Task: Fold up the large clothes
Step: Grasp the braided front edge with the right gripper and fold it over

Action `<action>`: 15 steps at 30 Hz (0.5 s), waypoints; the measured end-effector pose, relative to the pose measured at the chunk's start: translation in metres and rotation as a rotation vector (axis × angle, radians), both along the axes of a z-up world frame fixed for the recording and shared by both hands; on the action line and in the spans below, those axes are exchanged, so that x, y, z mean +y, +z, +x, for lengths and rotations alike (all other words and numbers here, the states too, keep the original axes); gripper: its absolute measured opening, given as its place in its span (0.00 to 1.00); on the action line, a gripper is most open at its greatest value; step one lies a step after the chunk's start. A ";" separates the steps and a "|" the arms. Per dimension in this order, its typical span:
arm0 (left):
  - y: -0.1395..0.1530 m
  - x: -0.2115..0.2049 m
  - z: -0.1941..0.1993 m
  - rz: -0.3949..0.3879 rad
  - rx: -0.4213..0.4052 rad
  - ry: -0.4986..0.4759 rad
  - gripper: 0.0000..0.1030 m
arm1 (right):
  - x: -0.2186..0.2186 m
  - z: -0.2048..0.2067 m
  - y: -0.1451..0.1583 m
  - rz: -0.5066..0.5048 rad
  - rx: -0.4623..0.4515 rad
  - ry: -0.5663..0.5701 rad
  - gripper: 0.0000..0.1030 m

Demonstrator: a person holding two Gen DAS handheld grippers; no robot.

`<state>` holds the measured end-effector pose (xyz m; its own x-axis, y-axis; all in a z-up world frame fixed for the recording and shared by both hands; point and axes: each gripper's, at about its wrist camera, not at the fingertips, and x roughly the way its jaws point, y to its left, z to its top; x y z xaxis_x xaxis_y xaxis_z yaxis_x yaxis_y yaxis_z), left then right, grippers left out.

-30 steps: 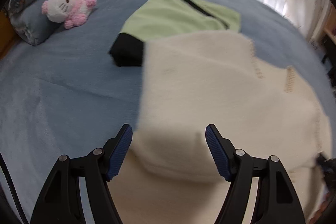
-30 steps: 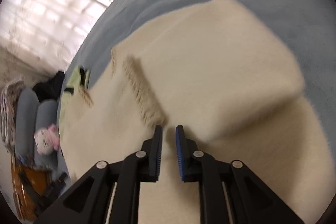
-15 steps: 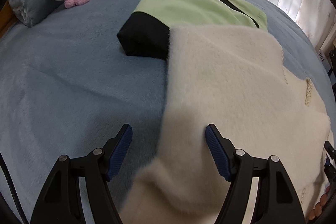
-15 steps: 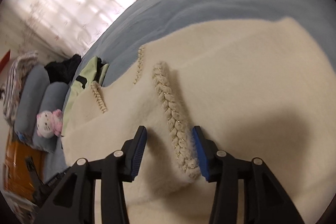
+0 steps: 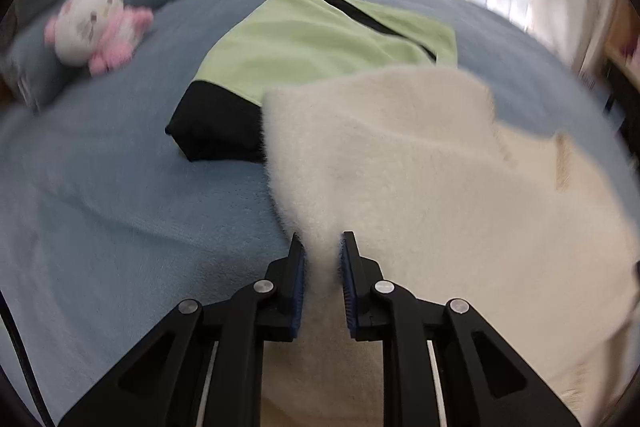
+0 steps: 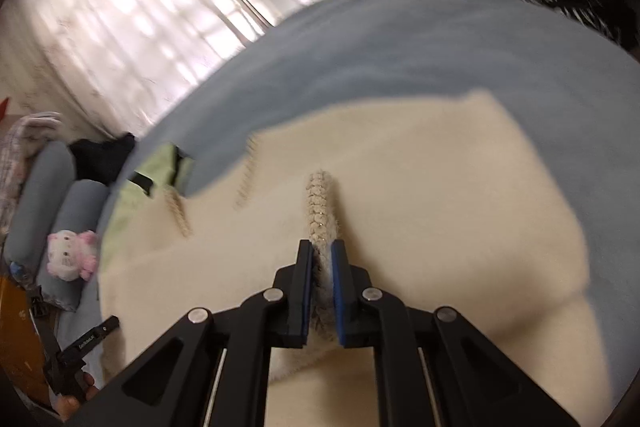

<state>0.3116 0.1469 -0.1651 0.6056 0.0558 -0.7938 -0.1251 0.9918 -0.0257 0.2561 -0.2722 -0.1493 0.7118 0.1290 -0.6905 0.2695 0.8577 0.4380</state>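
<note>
The only lettering in view is a short line of small white print on the black bar of the other handheld gripper (image 6: 93, 338), at the lower left edge of the right wrist view; it is too small and blurred to read. Nothing else in either view carries legible text, numbers or signs.

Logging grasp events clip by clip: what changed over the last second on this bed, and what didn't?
Both claws went from open to gripping the fluffy cream knitted garment: the left claw is closing on its left edge, the right claw shut on its braided beige trim. The folded green-and-black jacket and pink-and-white plush cat stayed put.
</note>
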 end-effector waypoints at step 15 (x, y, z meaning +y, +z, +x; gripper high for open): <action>0.068 -0.041 -0.028 -0.023 -0.058 0.052 0.60 | 0.061 0.008 0.068 -0.173 -0.055 0.080 0.13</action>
